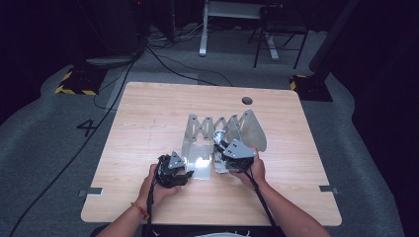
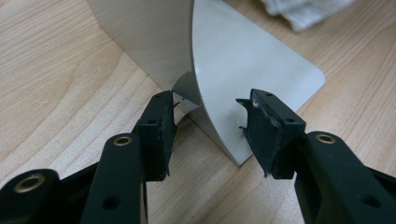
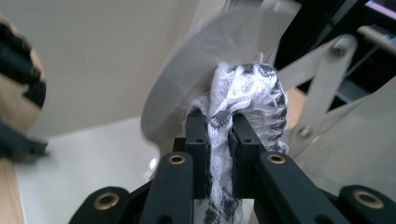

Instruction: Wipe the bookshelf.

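A folding metal rack [image 1: 217, 129] with scissor links and upright grey plates stands in the middle of the wooden table [image 1: 148, 113]. My right gripper [image 3: 219, 121] is shut on a white cloth with a black pattern [image 3: 247, 86], which bunches above the jaws, close to the rack's plates [image 3: 116, 56]. In the high view that gripper [image 1: 228, 150] is at the rack's near end. My left gripper [image 2: 210, 107] is open at the rack's near left corner [image 1: 185, 173]. Its jaws stand either side of the upright plate's edge [image 2: 205, 116], where it meets the flat base plate [image 2: 261, 65].
A round cable hole [image 1: 247, 100] is near the table's far edge. More of the white cloth [image 2: 303, 11] lies beyond the base plate. Cables [image 1: 163, 59], a chair [image 1: 279, 29] and a stand's legs are on the floor behind the table.
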`<state>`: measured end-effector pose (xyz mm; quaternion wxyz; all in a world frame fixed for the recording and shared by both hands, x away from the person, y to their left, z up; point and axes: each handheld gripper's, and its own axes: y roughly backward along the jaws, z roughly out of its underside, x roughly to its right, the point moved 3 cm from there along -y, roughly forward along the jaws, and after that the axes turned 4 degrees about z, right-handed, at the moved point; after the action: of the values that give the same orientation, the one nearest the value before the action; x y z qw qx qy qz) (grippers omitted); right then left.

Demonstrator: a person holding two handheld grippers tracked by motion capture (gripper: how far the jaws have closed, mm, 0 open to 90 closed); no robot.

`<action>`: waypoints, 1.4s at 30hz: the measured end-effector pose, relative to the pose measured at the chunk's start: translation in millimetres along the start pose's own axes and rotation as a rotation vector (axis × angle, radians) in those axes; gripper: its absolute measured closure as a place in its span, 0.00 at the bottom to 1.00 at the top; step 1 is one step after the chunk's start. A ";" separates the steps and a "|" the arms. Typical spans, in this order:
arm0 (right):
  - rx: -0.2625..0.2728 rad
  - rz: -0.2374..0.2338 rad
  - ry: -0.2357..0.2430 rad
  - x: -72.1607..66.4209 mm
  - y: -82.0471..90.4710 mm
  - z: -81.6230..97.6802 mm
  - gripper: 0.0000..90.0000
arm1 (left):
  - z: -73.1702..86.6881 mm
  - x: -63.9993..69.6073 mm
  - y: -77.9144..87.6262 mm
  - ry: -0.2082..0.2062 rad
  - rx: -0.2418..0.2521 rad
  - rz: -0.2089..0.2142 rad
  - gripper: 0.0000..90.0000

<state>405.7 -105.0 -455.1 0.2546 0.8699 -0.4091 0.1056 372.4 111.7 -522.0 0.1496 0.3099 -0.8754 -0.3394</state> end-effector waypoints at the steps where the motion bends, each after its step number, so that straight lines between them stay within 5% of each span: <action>1: 0.017 0.010 0.001 2.0 2.5 -6.1 0.90 | 0.0 0.1 0.0 0.000 0.000 -0.001 0.58; 10: 0.138 0.090 -0.027 33.6 20.5 -49.8 0.90 | 0.1 0.6 0.1 0.003 -0.002 0.002 0.58; 14: 0.143 0.109 -0.017 38.4 23.0 -55.3 0.90 | 0.2 0.6 0.1 -0.001 0.001 0.001 0.58; 35: -0.096 0.060 0.101 -1.4 -9.4 14.1 0.90 | 0.2 0.5 0.1 0.000 0.000 0.000 0.58; 42: -0.071 0.100 0.108 1.6 -3.9 8.8 0.90 | 0.2 0.3 0.0 0.001 0.001 0.003 0.58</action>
<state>409.5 -108.6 -463.3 0.3013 0.8317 -0.4414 0.1502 372.1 111.6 -522.2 0.1504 0.3090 -0.8759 -0.3386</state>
